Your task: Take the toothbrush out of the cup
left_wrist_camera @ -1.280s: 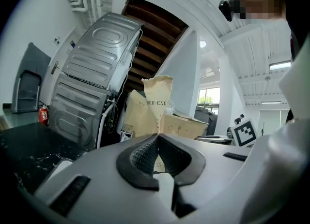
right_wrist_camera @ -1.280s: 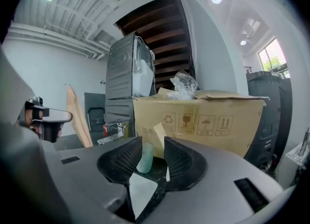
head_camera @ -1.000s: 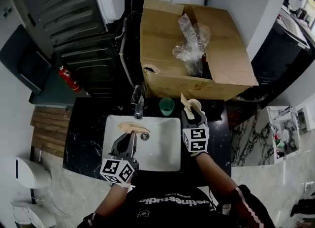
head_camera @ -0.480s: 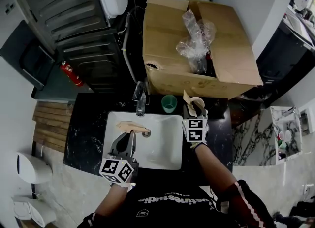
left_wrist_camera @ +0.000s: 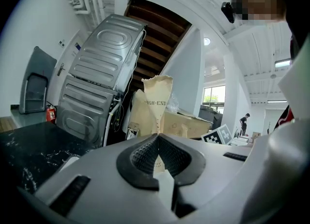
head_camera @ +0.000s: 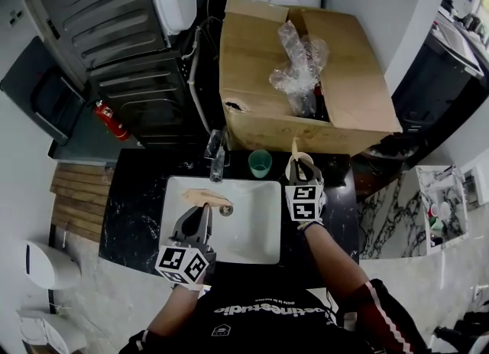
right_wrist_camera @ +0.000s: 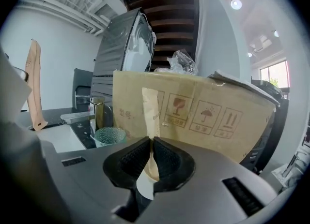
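A white cup (head_camera: 291, 170) stands on the black counter right of the sink, with a paper-wrapped toothbrush (head_camera: 295, 148) (right_wrist_camera: 150, 116) upright in it. My right gripper (head_camera: 301, 167) (right_wrist_camera: 151, 150) reaches over the cup; its jaws are closing and the pads press on the wrapper from both sides. Over the sink, my left gripper (head_camera: 202, 209) (left_wrist_camera: 158, 141) is shut on another paper-wrapped toothbrush (head_camera: 202, 195) (left_wrist_camera: 157, 102), which is held level above the basin.
A green glass cup (head_camera: 260, 164) (right_wrist_camera: 109, 135) sits beside the faucet (head_camera: 216, 161) at the back of the white sink (head_camera: 248, 234). A large open cardboard box (head_camera: 306, 85) with crumpled plastic stands right behind the counter. A grey appliance leans at the back left.
My right gripper moved in over the white cup and its open jaws came together on the wrapped toothbrush, which now stands straighter. The left gripper stayed still.
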The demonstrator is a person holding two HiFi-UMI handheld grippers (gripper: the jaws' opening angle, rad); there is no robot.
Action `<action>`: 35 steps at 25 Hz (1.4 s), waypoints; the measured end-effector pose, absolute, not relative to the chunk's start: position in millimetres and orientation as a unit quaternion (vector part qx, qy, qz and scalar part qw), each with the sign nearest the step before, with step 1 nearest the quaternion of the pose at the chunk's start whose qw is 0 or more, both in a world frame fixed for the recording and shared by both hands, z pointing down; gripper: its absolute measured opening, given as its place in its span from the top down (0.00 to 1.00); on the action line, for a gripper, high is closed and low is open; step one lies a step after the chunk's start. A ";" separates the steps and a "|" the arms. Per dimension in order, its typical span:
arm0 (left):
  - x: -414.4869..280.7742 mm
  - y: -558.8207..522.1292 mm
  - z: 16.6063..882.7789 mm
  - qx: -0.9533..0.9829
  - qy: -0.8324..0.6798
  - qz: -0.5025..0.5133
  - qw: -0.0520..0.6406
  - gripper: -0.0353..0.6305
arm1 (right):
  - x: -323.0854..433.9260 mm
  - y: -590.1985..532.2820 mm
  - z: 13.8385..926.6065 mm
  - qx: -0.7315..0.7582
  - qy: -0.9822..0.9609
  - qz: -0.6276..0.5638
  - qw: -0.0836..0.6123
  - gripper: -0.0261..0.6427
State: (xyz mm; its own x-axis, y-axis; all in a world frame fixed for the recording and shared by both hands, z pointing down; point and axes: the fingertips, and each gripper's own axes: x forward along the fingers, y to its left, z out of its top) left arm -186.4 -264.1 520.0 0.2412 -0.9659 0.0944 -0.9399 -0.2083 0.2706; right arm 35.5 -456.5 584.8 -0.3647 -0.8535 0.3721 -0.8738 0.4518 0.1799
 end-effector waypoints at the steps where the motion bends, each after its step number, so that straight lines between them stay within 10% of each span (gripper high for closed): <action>1: -185.3 -264.0 518.2 0.777 -0.613 -0.048 0.135 0.92 | 38.0 -456.1 581.3 0.525 -0.825 0.020 0.207 0.88; 35: -100.2 -261.3 480.0 0.849 -0.519 -0.061 0.081 0.92 | 88.6 -234.7 476.7 0.540 -0.838 0.076 0.038 0.89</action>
